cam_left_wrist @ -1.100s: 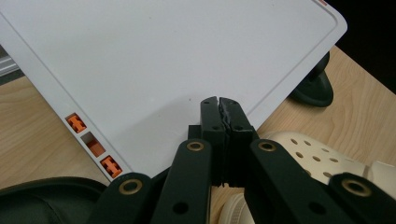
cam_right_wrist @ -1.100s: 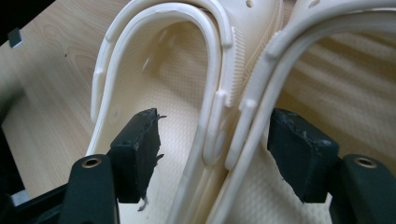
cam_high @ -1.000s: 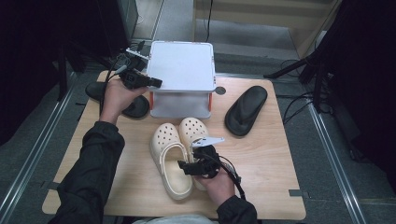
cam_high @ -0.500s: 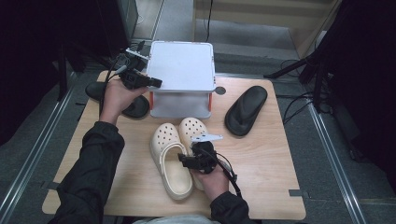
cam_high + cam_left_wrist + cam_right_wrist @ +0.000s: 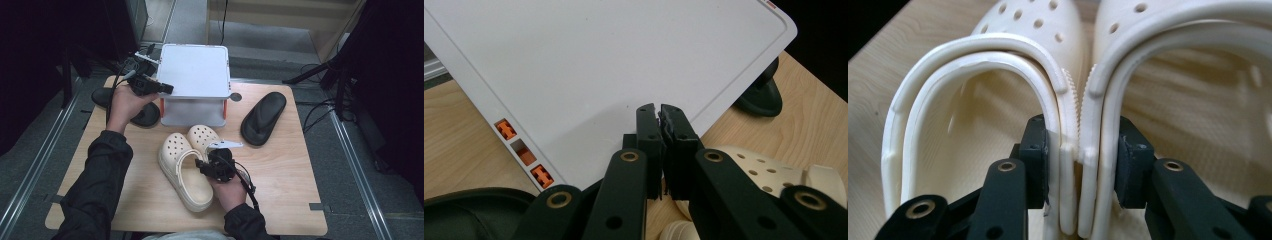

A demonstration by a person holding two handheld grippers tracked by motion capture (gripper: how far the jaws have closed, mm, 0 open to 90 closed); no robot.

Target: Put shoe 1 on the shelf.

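The tabletop (image 5: 280, 200) was light wood, and a person's dark-sleeved arms came in from its near edge. At its far middle stood a white box (image 5: 194, 70) with a flat lid and orange clips along one side. Right of the box lay a black sandal (image 5: 263, 118), sole up, well apart from the rest; a second black sandal (image 5: 145, 116) lay at the box's left, partly under the left hand. In front of the box a pair of cream clogs (image 5: 182, 167) lay side by side, touching, toes toward the box. The left claw (image 5: 162, 88) hung over the left edge of the lid; in the left gripper view (image 5: 659, 112) its jaws were pressed together with nothing between them, tips above the white lid. The right claw (image 5: 204, 166) sat at the heels of the clogs, and the right gripper view (image 5: 1078, 155) showed its jaws reaching into the two shoes, one in each opening, pinching the two inner walls together. The clogs rested on the tabletop, near its middle, close to the person.
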